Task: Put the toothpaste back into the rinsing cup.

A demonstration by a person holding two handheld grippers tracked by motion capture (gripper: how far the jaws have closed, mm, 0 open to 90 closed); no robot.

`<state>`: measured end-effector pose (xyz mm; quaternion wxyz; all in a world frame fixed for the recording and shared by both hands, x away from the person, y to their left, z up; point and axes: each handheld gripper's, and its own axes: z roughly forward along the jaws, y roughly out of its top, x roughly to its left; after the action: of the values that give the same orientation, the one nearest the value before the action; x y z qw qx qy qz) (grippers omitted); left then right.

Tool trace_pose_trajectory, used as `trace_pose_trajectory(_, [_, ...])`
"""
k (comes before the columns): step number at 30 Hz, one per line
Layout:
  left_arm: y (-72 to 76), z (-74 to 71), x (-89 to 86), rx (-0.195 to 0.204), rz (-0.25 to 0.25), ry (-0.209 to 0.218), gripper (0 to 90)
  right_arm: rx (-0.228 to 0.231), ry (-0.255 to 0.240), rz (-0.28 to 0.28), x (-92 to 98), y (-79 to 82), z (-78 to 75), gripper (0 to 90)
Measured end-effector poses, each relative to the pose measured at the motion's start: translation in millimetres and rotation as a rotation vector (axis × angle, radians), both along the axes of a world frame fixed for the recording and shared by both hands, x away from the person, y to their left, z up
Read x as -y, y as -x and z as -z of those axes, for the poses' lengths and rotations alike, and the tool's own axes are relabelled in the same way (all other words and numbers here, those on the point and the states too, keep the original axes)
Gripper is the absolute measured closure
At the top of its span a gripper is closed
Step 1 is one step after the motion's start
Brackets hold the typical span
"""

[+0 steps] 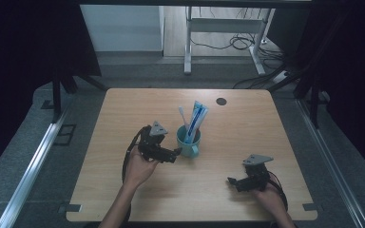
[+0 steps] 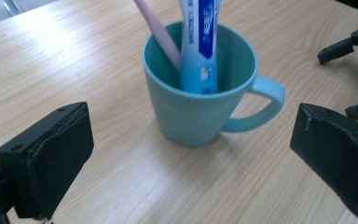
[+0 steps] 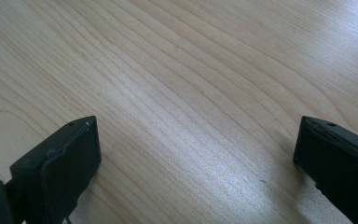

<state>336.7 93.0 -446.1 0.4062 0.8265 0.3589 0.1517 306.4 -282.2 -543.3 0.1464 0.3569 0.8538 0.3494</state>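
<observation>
nearest the person, at about five o'clock on the wooden table (image 1: 228,190), the right gripper (image 1: 233,181) rests low over the bare wood with a hand behind it. in the right gripper view its two black jaws stand wide apart with nothing but wood grain between them.

a little farther in, at about nine o'clock from the table's middle, the left gripper (image 1: 176,153) is held by the other hand and points toward three o'clock, straight at the teal mug (image 1: 188,143). its jaws are spread wide too, clamped on nothing; in the left gripper view the mug (image 2: 200,100) stands upright ahead of them, apart from both, its handle turned toward the right jaw.

the mug sits near the centre of the table, just beside the left gripper's tips. a pink toothbrush (image 2: 161,37) and a blue-and-white toothpaste tube (image 2: 199,51) stand inside it, leaning toward twelve o'clock.

farther off, at about one o'clock, a small dark round spot (image 1: 221,101) lies on the tabletop.
</observation>
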Motion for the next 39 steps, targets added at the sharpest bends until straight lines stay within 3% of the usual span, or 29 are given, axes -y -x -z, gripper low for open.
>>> trace_pose_trajectory(22, [28.8, 37.5, -34.2, -0.015, -0.052, 0.005, 0.0, 0.0, -0.001, 0.002, -0.2, 0.1, 0.0, 0.3])
trace_pose_trajectory(39, [47.2, 77.0, -32.9, -0.05, -0.061, -0.033, 0.0, 0.0, -0.002, 0.002, -0.2, 0.1, 0.1, 0.3])
